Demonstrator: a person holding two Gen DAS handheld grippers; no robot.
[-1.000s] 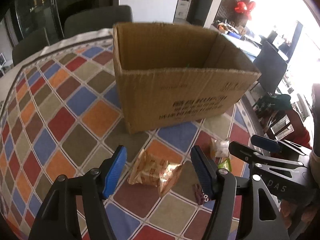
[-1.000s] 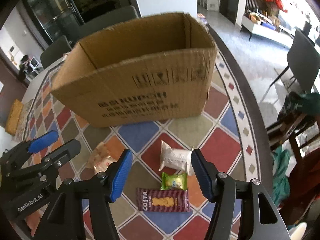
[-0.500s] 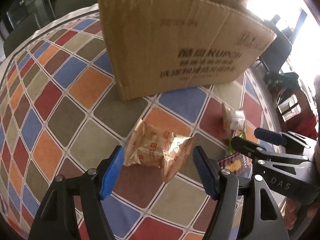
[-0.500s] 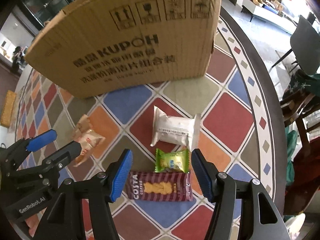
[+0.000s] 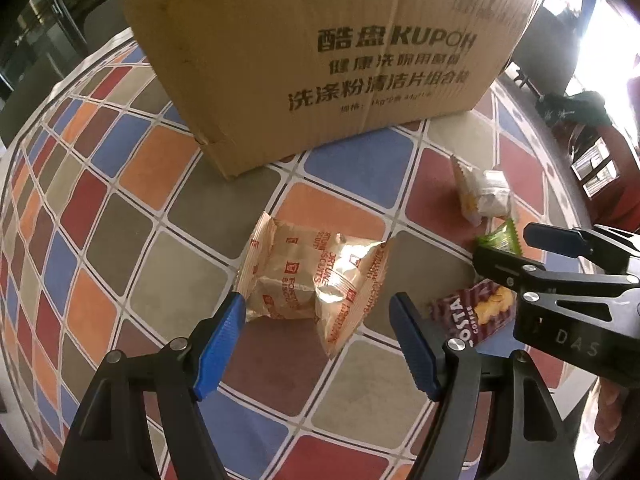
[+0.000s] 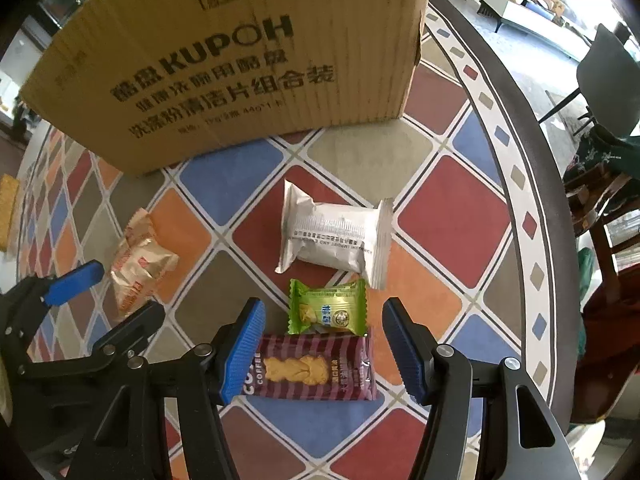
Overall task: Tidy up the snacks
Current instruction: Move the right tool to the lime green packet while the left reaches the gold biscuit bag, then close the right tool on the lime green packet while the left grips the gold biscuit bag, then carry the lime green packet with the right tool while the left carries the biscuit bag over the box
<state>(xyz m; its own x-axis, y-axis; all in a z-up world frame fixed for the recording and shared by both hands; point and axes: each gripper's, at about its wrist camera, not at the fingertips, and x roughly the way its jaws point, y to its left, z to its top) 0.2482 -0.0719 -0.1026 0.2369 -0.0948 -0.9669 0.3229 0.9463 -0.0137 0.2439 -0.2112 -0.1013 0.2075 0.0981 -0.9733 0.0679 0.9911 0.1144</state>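
Observation:
A golden biscuit packet point(image 5: 312, 276) lies on the tablecloth in front of the cardboard box point(image 5: 320, 60). My left gripper point(image 5: 316, 308) hangs low over it with its jaws opening. The packet's near end sits between the blue pads and is not pinched. In the right wrist view my right gripper point(image 6: 323, 312) is open over a maroon Costa biscuit packet point(image 6: 312, 372). Its left pad overlaps the packet's end and its right pad stands clear. Just beyond lie a small green packet point(image 6: 328, 312) and a white packet point(image 6: 332, 236). The box's inside is hidden.
The round table carries a cloth of coloured diamonds point(image 6: 452, 216), and its dark rim point(image 6: 532, 184) curves close by on the right. Chairs point(image 6: 608, 76) stand past that rim. The box wall point(image 6: 240, 60) rises right behind the snacks.
Both grippers have sunk toward the table, so the box's open top has left view. The left jaws have spread wider around the golden packet. No snack has moved.

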